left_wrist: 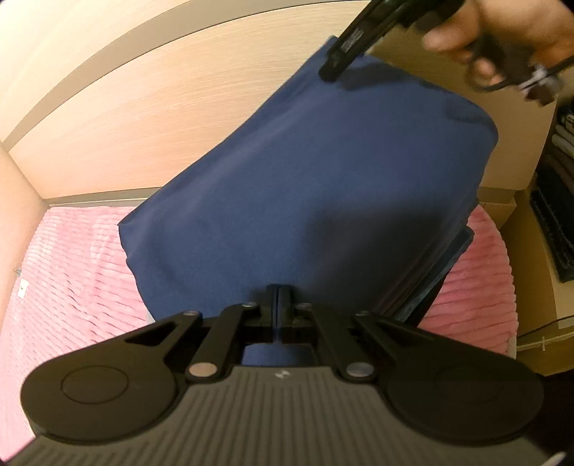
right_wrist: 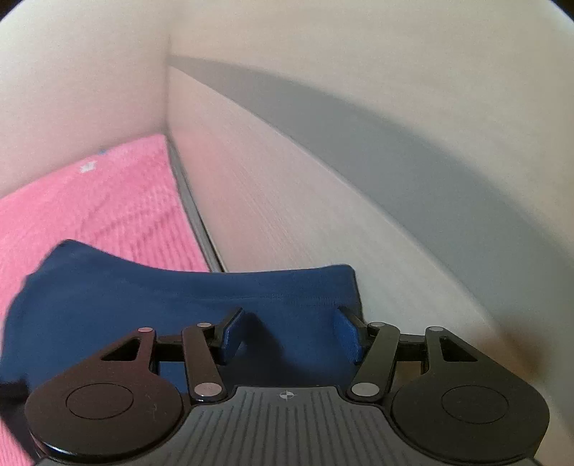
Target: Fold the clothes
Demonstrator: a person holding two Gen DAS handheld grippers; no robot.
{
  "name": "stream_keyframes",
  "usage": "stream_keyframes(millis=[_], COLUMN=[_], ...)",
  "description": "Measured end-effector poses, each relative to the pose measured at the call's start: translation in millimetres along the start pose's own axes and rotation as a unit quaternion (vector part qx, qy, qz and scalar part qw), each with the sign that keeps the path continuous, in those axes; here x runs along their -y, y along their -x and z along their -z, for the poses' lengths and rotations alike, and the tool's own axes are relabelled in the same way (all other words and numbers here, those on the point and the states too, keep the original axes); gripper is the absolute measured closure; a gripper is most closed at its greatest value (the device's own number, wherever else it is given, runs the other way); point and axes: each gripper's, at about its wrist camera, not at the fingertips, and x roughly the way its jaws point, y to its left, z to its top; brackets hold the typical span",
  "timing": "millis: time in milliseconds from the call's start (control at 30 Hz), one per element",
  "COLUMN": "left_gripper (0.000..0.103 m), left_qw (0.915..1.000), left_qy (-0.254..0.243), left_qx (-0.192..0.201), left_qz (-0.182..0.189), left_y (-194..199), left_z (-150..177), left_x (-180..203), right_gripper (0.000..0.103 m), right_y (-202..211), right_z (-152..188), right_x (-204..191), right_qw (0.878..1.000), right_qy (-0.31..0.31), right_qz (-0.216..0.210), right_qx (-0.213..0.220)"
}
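- L wrist view, far left: pink ribbed blanket [left_wrist: 71, 272] covers the bed; a small white tag sits on it near the left edge.
- Behind the blanket: pale wood-grain headboard panel [left_wrist: 150, 118] w/ a grey band along its top.
- Centre: navy garment [left_wrist: 305, 200], folded into a rough rectangle, lying on the blanket. It runs from the near edge up toward the headboard. Layered fold edges show on its right side.
- Left tongs [left_wrist: 278, 297]: together, pads clamped on the near edge of the navy garment; a thin strip of blue cloth shows between them.
- Upper right, same view: right tongs [left_wrist: 332, 70] come in from above, tip over the far corner of the garment. Contact w/ the cloth cannot be told; image blurred there.
- Far right: a hand [left_wrist: 509, 32] grips the handle of the right tongs. Dark shelf w/ stacked items at the frame edge, too blurred to identify.
- R wrist view, left: pink blanket, then the navy garment's far edge across the lower middle.
- R wrist view, centre: right tongs apart, blue pads [right_wrist: 231, 335] standing either side of a stretch of garment edge. Pads not pressed on it; the cloth lies below and between them.
- R wrist view, right: headboard panel and grey band, w/ plain wall above.
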Motion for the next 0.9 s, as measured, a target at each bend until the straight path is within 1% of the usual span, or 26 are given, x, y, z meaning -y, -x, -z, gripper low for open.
stream_keyframes(millis=[133, 200, 300, 333, 467, 533, 567, 600, 633, 667, 733, 800, 867, 900], left_gripper=[0.103, 0.103, 0.103, 0.103, 0.103, 0.103, 0.1, 0.097, 0.091, 0.09, 0.09, 0.09, 0.09, 0.09], left_qw=[1.0, 1.0, 1.0, 1.0, 0.9999, 0.9997, 0.9992, 0.9981, 0.9965, 0.9947, 0.9927, 0.9932, 0.9935, 0.9923], left_qy=[0.002, 0.006, 0.006, 0.005, 0.009, 0.024, 0.039, 0.059, 0.081, 0.099, 0.12, 0.116, 0.113, 0.123], left_qx=[-0.002, -0.003, -0.006, -0.007, -0.007, -0.003, 0.004, 0.014, 0.023, 0.023, 0.007, 0.002, 0.003, 0.003], left_qz=[-0.004, -0.004, -0.005, -0.004, 0.001, -0.001, -0.004, -0.006, -0.008, -0.009, -0.006, -0.005, -0.015, -0.019], left_y=[-3, -2, -4, -4, 1, 3, 5, 9, 13, 14, 8, 3, 11, 17], left_z=[0, -1, -4, -4, -4, -4, -4, -3, -1, 1, 6, 10, 12, 15], left_x=[2, 0, -1, -1, -4, -6, -9, -14, -19, -23, -27, -26, -26, -27], right_gripper=[0.044, 0.044, 0.044, 0.044, 0.044, 0.044, 0.044, 0.044, 0.044, 0.044, 0.044, 0.042, 0.042, 0.042], right_y=[-33, -45, -51, -47, -6, 14, 24, 31, 37, 34, 30, 30, 35, 40], right_z=[-1, -2, -8, -10, -13, -8, -4, 1, 6, 13, 26, 35, 28, 25], right_x=[1, 5, 14, 16, 15, 12, 11, 9, 6, 2, -5, 0, -2, -2], right_qw=[0.998, 0.997, 0.996, 0.996, 0.997, 0.996, 0.995, 0.994, 0.994, 0.994, 0.994, 0.993, 0.994, 0.994], right_qy=[-0.048, -0.059, -0.068, -0.07, -0.069, -0.08, -0.084, -0.086, -0.086, -0.077, -0.06, -0.059, -0.048, -0.043], right_qz=[-0.011, -0.019, -0.031, -0.032, -0.033, -0.045, -0.052, -0.061, -0.069, -0.075, -0.085, -0.087, -0.087, -0.088], right_qx=[-0.031, -0.041, -0.051, -0.05, -0.008, 0.002, 0.007, 0.007, 0.005, -0.007, -0.032, -0.05, -0.046, -0.041])
